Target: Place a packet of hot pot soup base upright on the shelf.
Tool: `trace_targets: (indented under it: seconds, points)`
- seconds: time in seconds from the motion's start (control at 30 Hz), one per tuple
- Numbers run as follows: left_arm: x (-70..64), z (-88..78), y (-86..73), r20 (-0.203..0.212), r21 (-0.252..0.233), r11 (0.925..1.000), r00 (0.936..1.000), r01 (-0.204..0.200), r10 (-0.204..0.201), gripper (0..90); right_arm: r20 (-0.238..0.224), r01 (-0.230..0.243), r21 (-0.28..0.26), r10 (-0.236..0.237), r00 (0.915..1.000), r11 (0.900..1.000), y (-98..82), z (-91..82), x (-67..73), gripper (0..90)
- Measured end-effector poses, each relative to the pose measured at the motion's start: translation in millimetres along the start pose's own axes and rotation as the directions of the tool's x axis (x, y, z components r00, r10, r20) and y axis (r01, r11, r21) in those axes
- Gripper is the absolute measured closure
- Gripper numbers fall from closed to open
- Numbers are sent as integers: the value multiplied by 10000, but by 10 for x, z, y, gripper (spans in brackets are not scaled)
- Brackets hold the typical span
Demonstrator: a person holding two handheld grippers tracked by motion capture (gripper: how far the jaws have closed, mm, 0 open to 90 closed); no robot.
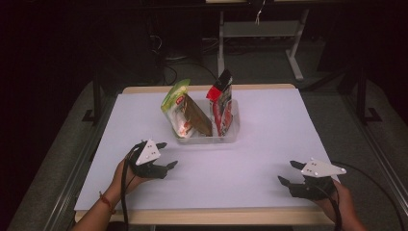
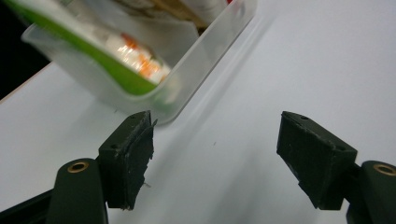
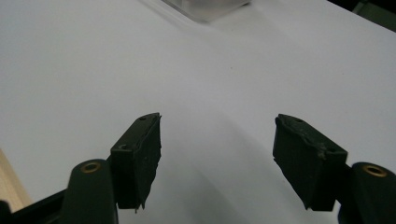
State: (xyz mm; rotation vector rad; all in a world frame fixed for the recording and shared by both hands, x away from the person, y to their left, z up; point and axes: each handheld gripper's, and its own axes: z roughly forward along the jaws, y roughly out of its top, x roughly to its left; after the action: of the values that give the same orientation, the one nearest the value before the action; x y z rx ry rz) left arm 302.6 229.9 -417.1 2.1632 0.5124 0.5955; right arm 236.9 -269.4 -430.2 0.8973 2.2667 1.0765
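Note:
A clear plastic tub (image 1: 230,137) stands mid-table with snack packets upright in it: a green one (image 1: 174,96), a brown one (image 1: 197,118) and a red and black one (image 1: 221,103). My left gripper (image 1: 167,155) hovers open at the front left, a short way from the tub's near left corner, with nothing between its jaws. In the left gripper view that tub (image 2: 205,46) and its green packet (image 2: 112,70) sit just beyond the left gripper (image 2: 215,140). My right gripper (image 1: 290,173) rests open at the front right over bare table; the right gripper (image 3: 217,140) holds nothing.
The white table top (image 1: 269,125) has a wooden front edge (image 1: 211,216) close to both hands. A tub corner (image 3: 205,7) shows far ahead in the right gripper view. Dark floor, cables and a desk frame (image 1: 260,29) lie behind the table.

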Motion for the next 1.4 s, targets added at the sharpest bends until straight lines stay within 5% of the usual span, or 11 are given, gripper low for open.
trace_targets:
  seconds: [0.17, 0.57, 0.7, 0.9, 1.07, 1.4]
  points:
    - [45, -119, -154, -264, 47, 9999, 9996, 117, -116, 266, 13, -78, -163, 78, 10000, 9998, -51, -56, -32, 316]
    - [169, -507, -527, -716, -524, 9916, 9900, 1180, -1216, 266, 241, -144, -285, 150, 9996, 9995, -204, -90, -57, 316]
    - [185, -657, -693, -841, -1228, 9741, 9760, 1901, -2011, 266, 354, -90, -268, 99, 9993, 9996, -255, -92, -53, 315]
    - [238, -752, -805, -1079, -1663, 9567, 9600, 2389, -2585, 263, 430, -397, -528, 420, 9982, 9978, -341, -145, -62, 313]
    - [257, -789, -862, -905, -2232, 9303, 9441, 2911, -3171, 263, 522, -671, -713, 709, 9961, 9952, -365, -164, -67, 311]
    - [215, -763, -861, -1109, -1957, 9435, 9499, 2675, -2923, 260, 555, -757, -679, 795, 9953, 9948, -406, -144, -70, 311]
